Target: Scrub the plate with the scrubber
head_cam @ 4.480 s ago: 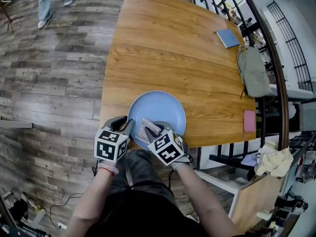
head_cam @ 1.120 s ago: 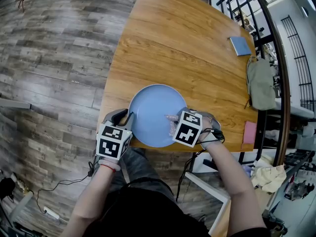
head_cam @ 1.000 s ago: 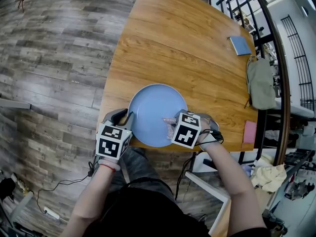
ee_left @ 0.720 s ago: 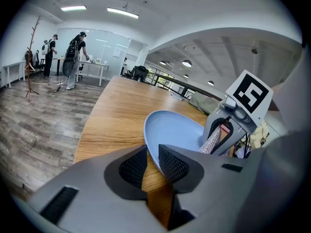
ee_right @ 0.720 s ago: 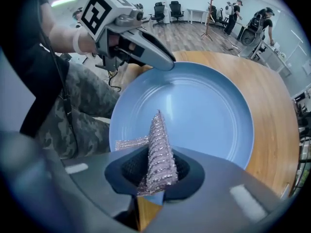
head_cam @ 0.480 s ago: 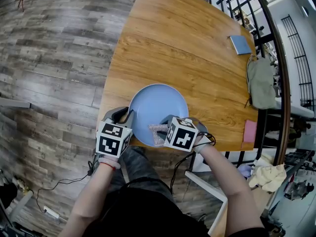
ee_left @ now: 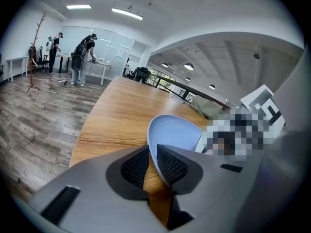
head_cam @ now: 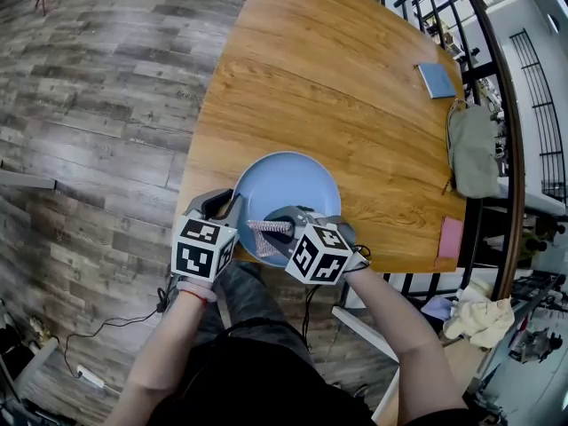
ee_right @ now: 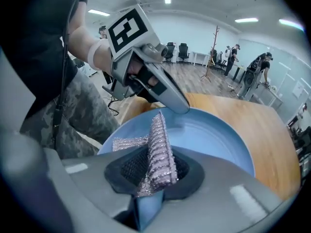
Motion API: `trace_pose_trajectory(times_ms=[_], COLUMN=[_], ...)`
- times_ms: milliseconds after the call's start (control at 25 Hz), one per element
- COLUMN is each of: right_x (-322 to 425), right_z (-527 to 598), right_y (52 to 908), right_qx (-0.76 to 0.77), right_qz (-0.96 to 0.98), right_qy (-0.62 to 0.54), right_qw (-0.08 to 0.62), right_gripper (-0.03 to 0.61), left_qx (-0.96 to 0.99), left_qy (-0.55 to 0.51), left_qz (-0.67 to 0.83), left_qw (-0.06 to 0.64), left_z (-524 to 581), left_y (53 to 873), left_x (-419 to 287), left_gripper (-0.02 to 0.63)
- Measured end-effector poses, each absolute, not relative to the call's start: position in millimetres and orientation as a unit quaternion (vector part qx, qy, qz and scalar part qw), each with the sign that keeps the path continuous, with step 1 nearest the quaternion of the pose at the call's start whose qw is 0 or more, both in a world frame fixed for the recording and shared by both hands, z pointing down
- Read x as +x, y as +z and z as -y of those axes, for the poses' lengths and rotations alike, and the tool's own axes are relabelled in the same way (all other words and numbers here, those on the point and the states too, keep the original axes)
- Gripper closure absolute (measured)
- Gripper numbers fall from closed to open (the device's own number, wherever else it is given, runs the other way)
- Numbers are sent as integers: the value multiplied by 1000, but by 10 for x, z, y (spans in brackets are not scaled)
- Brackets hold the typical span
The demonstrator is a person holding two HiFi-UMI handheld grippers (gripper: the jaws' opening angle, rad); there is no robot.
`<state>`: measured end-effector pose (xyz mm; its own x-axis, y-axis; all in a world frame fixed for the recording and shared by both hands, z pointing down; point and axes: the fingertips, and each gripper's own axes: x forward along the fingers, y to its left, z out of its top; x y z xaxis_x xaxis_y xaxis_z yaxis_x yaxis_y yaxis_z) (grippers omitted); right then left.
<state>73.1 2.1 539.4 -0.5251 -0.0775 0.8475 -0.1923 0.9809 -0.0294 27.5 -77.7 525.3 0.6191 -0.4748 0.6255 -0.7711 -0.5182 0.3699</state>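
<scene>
My left gripper (ee_left: 152, 165) pinches the near-left rim of the round light-blue plate (head_cam: 297, 185); right gripper (ee_right: 154, 171) clamps the silvery mesh scrubber (ee_right: 158, 149) against its near side.

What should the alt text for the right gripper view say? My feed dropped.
The right gripper is shut on a silvery mesh scrubber, held over a blue plate. Opposite, the left gripper clamps the plate's rim, and a wooden table lies beyond.
</scene>
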Motion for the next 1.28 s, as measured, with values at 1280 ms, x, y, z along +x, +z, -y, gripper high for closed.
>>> trace_pose_trajectory(times_ms=[1280], right_x=[707], right_z=[1002], right_y=[5391], right_qx=[261], right_qz=[855], right_qy=[-11], right_qw=[448], right_gripper=[504], left_qx=[839], left_qy=[217], left_qz=[303], left_qw=[396], left_z=[372], left_y=[5275], left_x=[183], left_gripper=[549])
